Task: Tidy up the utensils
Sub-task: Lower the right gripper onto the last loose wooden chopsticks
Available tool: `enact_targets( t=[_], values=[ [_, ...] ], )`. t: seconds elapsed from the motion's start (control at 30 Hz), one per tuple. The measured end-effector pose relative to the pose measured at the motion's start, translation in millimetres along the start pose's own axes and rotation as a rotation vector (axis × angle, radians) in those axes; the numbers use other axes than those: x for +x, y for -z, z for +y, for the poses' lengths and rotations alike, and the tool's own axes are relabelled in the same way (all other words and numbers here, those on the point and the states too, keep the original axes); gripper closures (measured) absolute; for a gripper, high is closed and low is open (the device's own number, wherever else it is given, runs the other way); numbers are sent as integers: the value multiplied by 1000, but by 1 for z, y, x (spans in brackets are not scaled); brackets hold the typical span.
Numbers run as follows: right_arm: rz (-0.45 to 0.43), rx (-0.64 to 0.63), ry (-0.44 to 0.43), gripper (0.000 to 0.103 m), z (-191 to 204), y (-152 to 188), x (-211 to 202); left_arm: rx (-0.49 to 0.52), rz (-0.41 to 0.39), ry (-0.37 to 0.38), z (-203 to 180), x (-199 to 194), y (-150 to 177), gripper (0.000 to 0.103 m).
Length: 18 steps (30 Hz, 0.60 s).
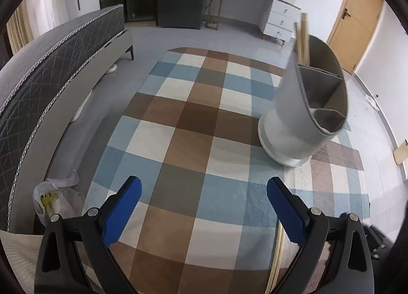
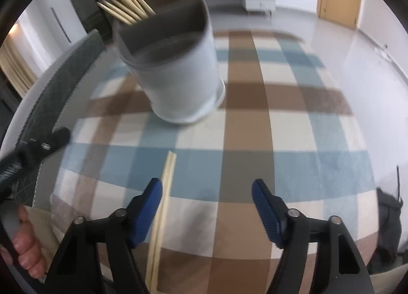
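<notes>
A grey utensil holder [image 1: 288,115] [image 2: 178,77] with inner dividers stands on the checked tablecloth [image 1: 193,120]. Several wooden chopsticks [image 2: 125,5] [image 1: 303,38] stick out of its far compartment. A loose pair of chopsticks [image 2: 165,192] lies flat on the cloth, just inside the left finger of my right gripper [image 2: 206,183], whose jaws stand apart and do not press on it. The same pair shows as a thin strip [image 1: 278,250] beside the right finger of my left gripper [image 1: 204,180], which is open over bare cloth.
A grey bed [image 1: 51,69] runs along the left, with a plastic bag [image 1: 58,199] on the floor beside it. A white dresser [image 1: 278,13] stands at the back. A hand [image 2: 28,250] and the other gripper's black frame [image 2: 38,148] are at the left.
</notes>
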State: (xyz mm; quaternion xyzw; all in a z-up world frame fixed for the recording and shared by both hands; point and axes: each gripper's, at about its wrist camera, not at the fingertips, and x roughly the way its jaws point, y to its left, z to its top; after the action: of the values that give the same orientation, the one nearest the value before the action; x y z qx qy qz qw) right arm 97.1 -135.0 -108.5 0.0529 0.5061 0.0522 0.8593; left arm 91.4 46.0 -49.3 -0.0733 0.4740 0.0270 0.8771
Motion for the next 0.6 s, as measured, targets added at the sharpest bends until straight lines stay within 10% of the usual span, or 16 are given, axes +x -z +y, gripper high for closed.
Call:
enact_targets(
  t=[0.6],
  values=[
    [65, -162, 33, 42, 32, -5, 50, -106, 115, -5, 12, 28, -8, 7]
  ],
)
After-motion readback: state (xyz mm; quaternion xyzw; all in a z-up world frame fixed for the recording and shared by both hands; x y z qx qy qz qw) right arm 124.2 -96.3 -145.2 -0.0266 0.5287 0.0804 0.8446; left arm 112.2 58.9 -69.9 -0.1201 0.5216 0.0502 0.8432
